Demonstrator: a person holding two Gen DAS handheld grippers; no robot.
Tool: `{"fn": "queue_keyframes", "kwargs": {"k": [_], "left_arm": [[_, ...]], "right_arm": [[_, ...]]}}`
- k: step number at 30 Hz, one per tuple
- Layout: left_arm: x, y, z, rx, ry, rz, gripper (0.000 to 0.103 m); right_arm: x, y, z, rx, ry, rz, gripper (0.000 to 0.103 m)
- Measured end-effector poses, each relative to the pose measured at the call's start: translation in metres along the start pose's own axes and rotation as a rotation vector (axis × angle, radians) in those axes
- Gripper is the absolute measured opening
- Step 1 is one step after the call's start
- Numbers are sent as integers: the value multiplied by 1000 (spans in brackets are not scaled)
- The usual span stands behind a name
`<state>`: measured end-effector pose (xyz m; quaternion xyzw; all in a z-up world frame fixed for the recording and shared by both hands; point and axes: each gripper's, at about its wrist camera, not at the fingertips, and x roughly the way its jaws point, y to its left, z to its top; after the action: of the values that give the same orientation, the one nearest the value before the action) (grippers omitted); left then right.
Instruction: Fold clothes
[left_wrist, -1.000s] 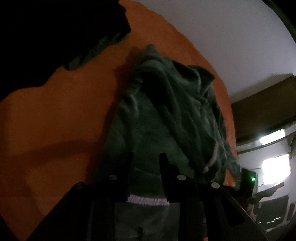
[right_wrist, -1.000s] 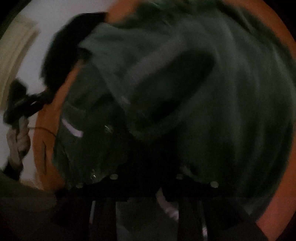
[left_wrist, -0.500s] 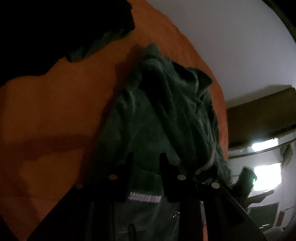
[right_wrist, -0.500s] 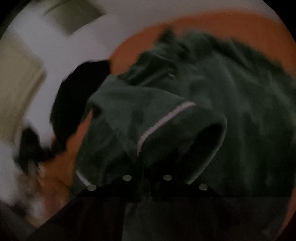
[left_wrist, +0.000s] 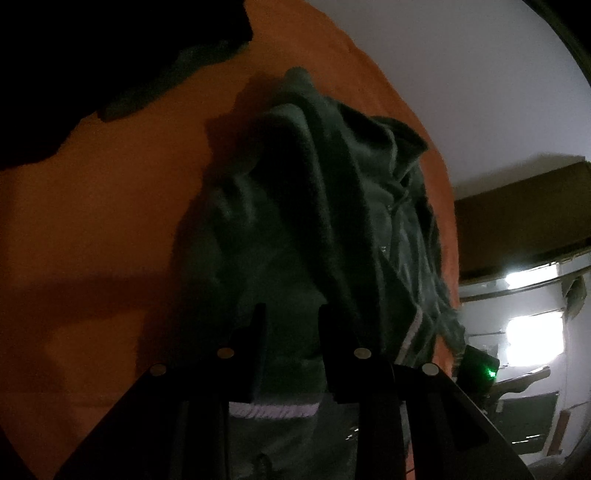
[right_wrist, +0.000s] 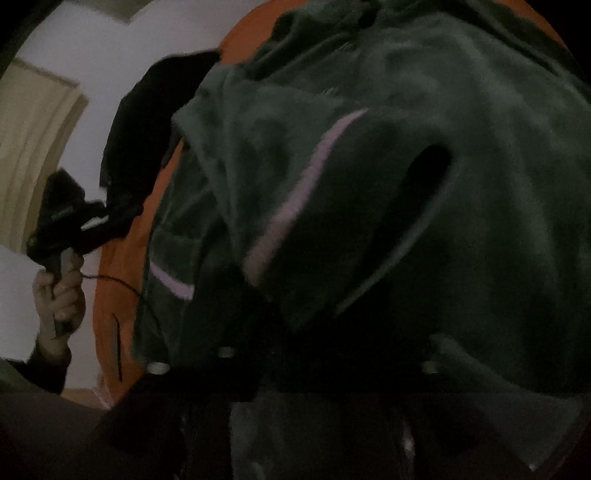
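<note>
Now the green fleece is bunched higher on the orange cover

Compared with a second ago, the dark green fleece garment with pale striped trim (left_wrist: 295, 206) stands taller, a thick fold raised across its middle. It lies on the orange fabric surface (left_wrist: 92, 221). The left gripper (left_wrist: 291, 332) has its jaws parted over the striped hem. The right gripper (right_wrist: 317, 354) is buried under a cuff, apparently clamped on it; I cannot tell. A heap of black clothing (left_wrist: 74, 55) lies beyond. A hand (right_wrist: 59, 295) holds the left tool's handle.
</note>
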<state>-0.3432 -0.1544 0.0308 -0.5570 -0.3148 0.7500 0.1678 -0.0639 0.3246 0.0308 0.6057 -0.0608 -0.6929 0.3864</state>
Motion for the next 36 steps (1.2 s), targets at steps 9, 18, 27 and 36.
{"fn": "queue_keyframes", "kwargs": {"k": [9, 18, 27, 36], "left_arm": [[9, 9, -8, -45, 45, -11, 28], [0, 16, -10, -66, 33, -15, 28], [0, 13, 31, 22, -23, 67, 28], [22, -5, 91, 199, -24, 289, 29]], "right_arm": [[-28, -66, 45, 340, -125, 91, 62], [-22, -66, 64, 305, -195, 65, 7], [-69, -53, 85, 169, -357, -154, 14], [-77, -40, 112, 68, -361, -269, 51]]}}
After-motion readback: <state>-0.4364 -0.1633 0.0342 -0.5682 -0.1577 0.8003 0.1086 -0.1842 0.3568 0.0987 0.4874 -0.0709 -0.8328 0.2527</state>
